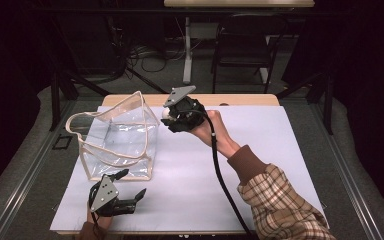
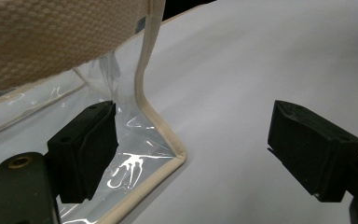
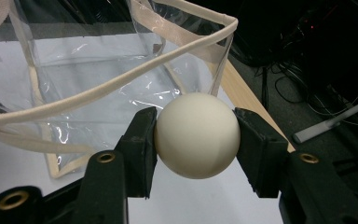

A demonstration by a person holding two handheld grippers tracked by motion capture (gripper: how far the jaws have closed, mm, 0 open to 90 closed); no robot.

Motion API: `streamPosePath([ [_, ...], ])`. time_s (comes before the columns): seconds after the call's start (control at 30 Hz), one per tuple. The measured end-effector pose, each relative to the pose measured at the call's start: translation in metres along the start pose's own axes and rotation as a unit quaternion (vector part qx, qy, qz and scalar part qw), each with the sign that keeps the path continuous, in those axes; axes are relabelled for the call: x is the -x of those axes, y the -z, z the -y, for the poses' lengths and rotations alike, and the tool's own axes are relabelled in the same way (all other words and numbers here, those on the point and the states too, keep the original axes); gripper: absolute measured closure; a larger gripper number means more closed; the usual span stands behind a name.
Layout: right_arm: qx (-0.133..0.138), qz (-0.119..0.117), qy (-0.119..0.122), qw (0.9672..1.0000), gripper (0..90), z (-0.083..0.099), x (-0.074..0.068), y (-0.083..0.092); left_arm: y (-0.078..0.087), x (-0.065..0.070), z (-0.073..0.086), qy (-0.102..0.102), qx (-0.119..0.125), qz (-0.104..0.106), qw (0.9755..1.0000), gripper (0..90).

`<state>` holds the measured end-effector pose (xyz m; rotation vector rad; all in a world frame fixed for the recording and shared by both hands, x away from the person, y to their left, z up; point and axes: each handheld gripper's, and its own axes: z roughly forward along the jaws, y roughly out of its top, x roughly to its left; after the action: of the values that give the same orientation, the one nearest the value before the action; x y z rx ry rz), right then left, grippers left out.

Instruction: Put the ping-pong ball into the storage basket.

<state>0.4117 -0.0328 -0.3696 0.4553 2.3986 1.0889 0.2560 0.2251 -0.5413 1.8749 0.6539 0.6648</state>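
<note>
One ball [image 3: 197, 135] beside bag rim [image 3: 186, 16]

Black grippers with brass screws, grey plates, black cable [image 1: 223, 176]; plaid sleeve [image 1: 280, 204], brown cuff

No readable text, labels, brand marks, numbers or signs on anything here, in the high view or either gripper view.

A smooth cream-white ball [image 3: 197, 135] is clamped between the two black jaws of the right gripper [image 3: 196, 140], one pad pressed against each side. Just beyond it, a clear plastic bag with beige fabric trim [image 3: 121, 84] is seen standing open on a white table sheet [image 3: 9, 172].
</note>
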Motion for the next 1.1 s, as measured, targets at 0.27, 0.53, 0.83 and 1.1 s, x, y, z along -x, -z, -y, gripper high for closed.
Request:
streamPosePath([
  [0.27,0.002,-0.002,0.005,1.0,51.1,-0.009,0.0,-0.002,0.0,0.0,0.0,0.0,0.0,0.0,1.0,15.9],
  [0.53,-0.001,-0.006,0.005,1.0,51.1,-0.016,0.003,-0.008,0.0,0.0,0.0,0.001,0.001,0.0,1.0,15.9],
  [0.83,-0.002,-0.009,0.006,0.9999,51.1,-0.024,0.002,-0.013,0.0,0.0,0.0,0.0,0.0,-0.002,1.0,15.9],
  [1.1,-0.002,-0.011,0.01,0.9999,51.1,-0.03,0.004,-0.018,0.0,0.0,0.0,0.0,0.0,-0.002,1.0,15.9],
])
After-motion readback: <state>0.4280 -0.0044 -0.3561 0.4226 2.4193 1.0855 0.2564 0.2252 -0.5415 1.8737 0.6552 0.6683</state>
